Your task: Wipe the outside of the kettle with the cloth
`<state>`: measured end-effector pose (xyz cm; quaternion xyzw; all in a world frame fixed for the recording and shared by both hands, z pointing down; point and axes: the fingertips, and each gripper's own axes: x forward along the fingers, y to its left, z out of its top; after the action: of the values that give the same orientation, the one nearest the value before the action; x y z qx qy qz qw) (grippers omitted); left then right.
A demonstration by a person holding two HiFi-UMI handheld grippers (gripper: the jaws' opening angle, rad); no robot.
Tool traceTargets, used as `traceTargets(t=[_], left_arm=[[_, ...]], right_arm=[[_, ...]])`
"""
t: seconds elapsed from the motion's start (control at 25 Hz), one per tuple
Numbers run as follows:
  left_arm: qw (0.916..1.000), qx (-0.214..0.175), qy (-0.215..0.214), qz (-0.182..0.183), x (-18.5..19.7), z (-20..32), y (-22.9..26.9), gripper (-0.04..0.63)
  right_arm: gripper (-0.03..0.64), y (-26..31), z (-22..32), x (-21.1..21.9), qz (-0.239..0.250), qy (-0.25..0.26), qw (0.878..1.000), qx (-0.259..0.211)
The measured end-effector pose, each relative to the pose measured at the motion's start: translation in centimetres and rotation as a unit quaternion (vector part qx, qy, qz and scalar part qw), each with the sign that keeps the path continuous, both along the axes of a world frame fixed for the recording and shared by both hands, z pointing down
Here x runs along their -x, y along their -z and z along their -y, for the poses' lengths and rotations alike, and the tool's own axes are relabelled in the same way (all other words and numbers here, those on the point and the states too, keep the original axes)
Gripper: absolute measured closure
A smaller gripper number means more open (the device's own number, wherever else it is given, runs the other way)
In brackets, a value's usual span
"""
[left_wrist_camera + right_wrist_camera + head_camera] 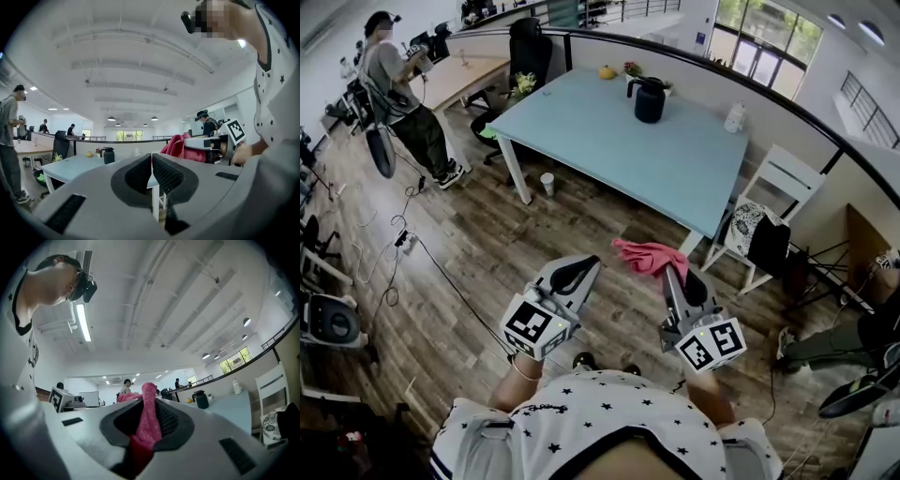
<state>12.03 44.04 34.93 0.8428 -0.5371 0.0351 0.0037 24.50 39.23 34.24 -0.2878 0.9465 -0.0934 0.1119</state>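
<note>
A black kettle (pixel 649 99) stands on the far side of the light blue table (pixel 619 150); it shows small in the left gripper view (pixel 108 155) and the right gripper view (pixel 201 399). My right gripper (pixel 677 274) is shut on a pink cloth (pixel 649 255), which hangs out past the jaws (pixel 146 420) and shows as a red bundle (pixel 177 146) in the left gripper view. My left gripper (pixel 589 265) is shut with nothing in it (pixel 151 165). Both grippers are held near my body, well short of the table.
A white chair (pixel 769 211) with a patterned cushion and dark bag stands by the table's right end. A yellow fruit (pixel 607 72), a plant (pixel 632 68) and a white bottle (pixel 734 117) are on the table. A person (pixel 398 89) stands at far left. Cables cross the wooden floor (pixel 422 253).
</note>
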Motion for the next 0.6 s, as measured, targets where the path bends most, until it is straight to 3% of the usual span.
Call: traceTargets(t=[0.6], left_arm=[[0.9996,0.004,-0.028,0.008,-5.8,1.9,-0.2,0.563]], right_arm=[[0.56,-1.0,1.3,-6.0,0.015,-0.024,0.999,0.019]])
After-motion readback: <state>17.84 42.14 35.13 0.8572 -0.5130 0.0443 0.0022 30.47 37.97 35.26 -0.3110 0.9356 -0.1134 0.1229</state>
